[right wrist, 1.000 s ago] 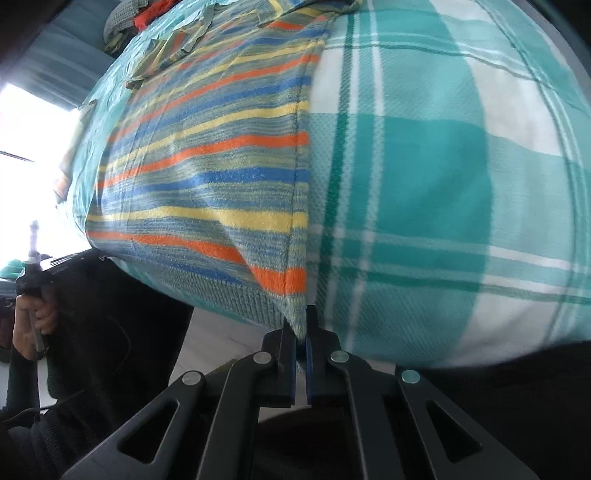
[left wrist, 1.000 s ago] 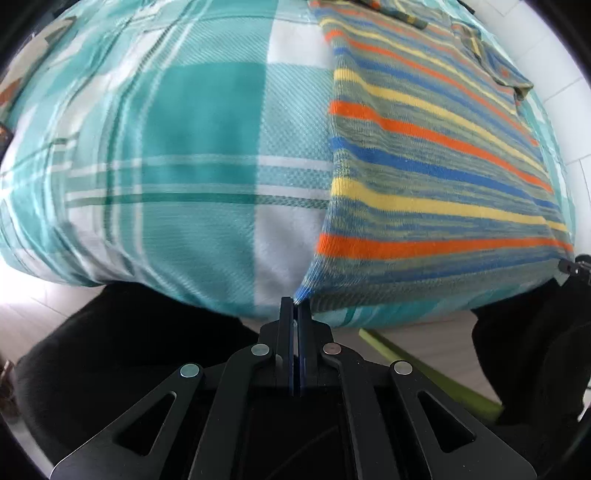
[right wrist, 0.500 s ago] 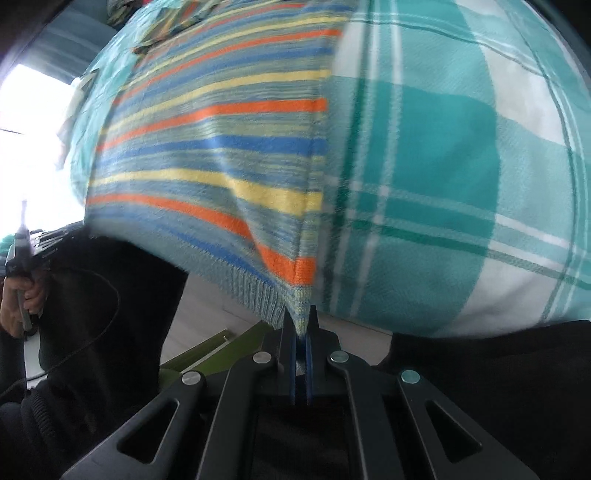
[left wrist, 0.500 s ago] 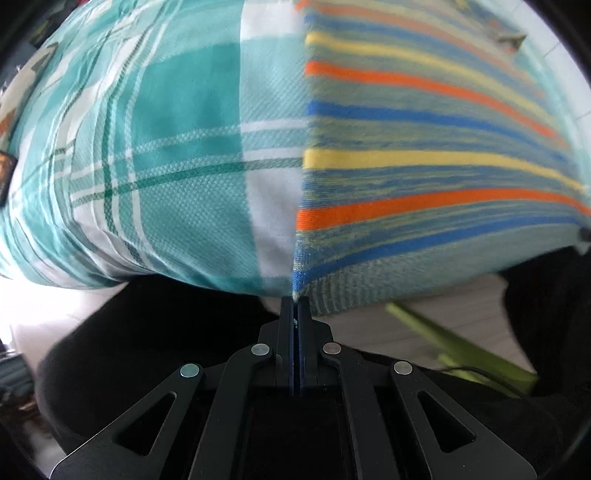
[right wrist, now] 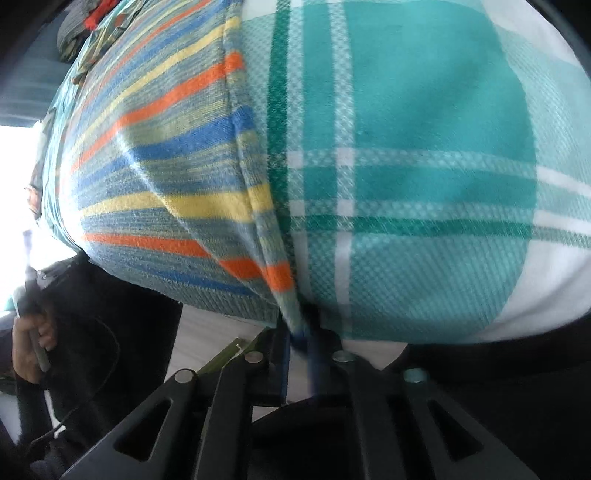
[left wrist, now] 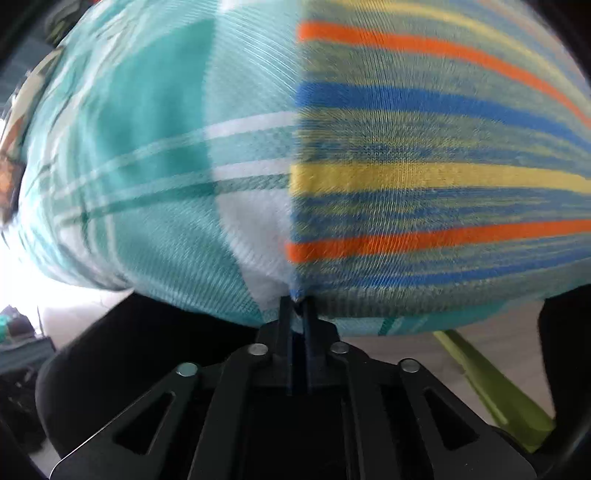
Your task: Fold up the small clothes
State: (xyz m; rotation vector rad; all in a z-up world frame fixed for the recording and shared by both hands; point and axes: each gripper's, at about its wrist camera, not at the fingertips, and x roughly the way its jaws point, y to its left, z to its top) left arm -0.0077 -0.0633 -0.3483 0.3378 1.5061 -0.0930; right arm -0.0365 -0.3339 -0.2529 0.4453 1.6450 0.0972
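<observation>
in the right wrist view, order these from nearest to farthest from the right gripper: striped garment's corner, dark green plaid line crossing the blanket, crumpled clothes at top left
1. Striped garment's corner: between the right gripper fingertips, whose jaws have just been opening.
2. Dark green plaid line: on the teal blanket, up and right.
3. Crumpled clothes: far top left.

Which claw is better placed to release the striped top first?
Right, probably: both claws' jaws have just been opening, but the right claw gapes wider than the left claw around the striped top.
</observation>
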